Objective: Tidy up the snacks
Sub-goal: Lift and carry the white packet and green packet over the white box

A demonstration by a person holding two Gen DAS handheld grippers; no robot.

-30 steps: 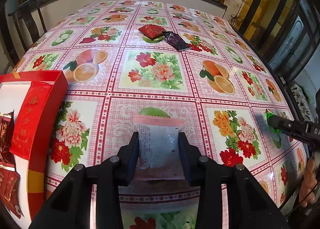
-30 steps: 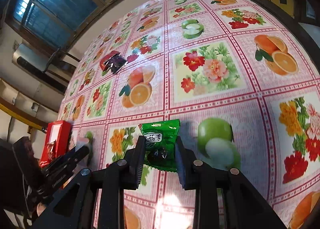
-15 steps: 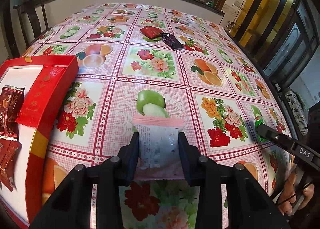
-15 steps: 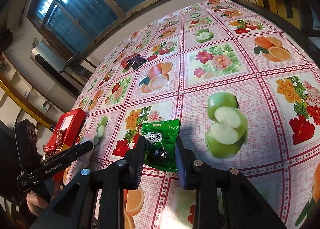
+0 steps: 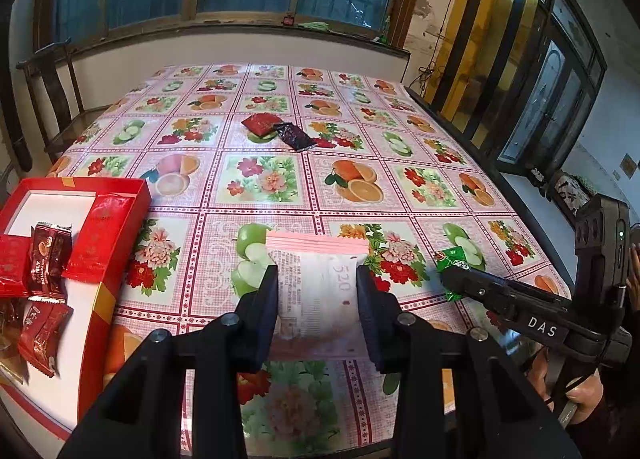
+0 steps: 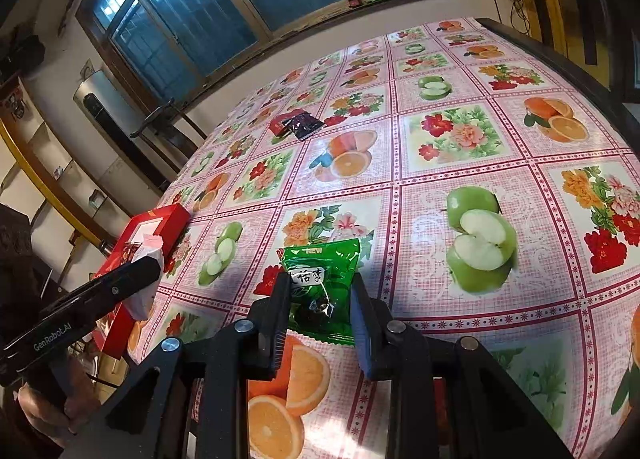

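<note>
left gripper [image 5: 317, 291] clamps a pink-edged white packet [image 5: 318, 279] at lower centre of its frame, held above the tablecloth [image 5: 260, 179]; red box [image 5: 104, 227] at left edge holds red snacks; right gripper [image 6: 320, 299] grips a green packet [image 6: 320, 279] at lower centre; two more packets [image 5: 276, 129] lie together in the upper middle.

A table [image 5: 400, 195] is wearing a pink checked cloth printed with fruit and flowers. An open red box [image 5: 120, 227] holding red-wrapped snacks is sitting at its near left edge. Far off, near the middle, a red packet [image 5: 260, 123] and a dark packet [image 5: 295, 136] are lying side by side, touching
</note>
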